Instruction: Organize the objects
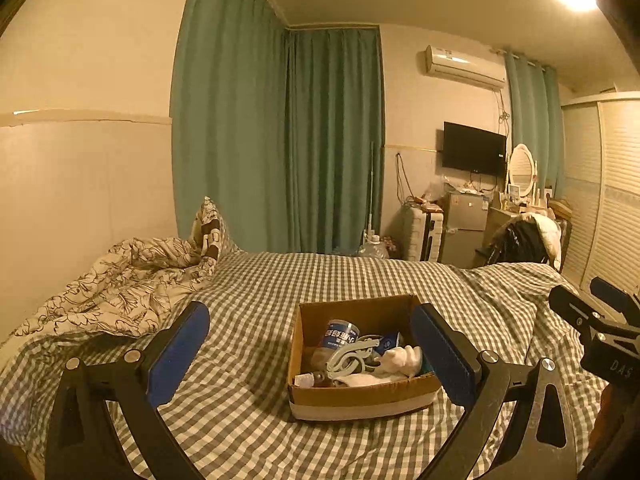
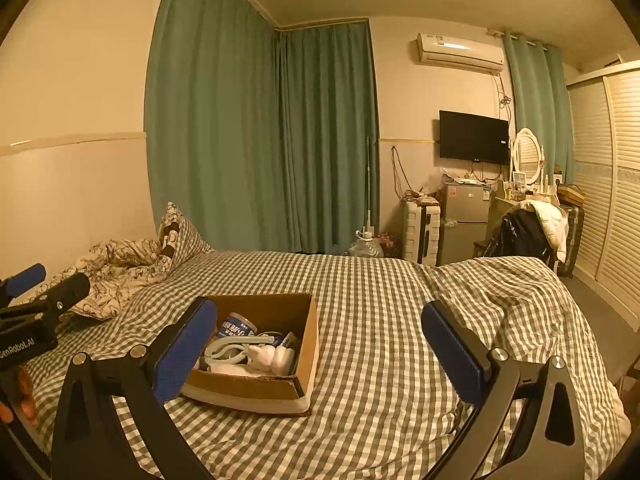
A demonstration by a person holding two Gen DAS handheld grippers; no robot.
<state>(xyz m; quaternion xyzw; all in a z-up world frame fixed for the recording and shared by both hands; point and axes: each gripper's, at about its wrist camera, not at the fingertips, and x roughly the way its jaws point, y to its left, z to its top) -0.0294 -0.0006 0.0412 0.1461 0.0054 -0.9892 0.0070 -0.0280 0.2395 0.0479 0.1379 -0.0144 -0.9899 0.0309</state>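
Observation:
An open cardboard box sits on the checked bed; it also shows in the right wrist view. Inside lie a blue-labelled bottle, a pale clothes hanger, a white soft toy and a small bottle. My left gripper is open and empty, held above the bed with the box between its fingers in view. My right gripper is open and empty, to the right of the box; its left finger hides the box's left side.
The checked bed cover spreads all round the box. A crumpled floral quilt and pillow lie at the far left by the wall. Beyond the bed stand green curtains, a suitcase, a small fridge and a wardrobe at right.

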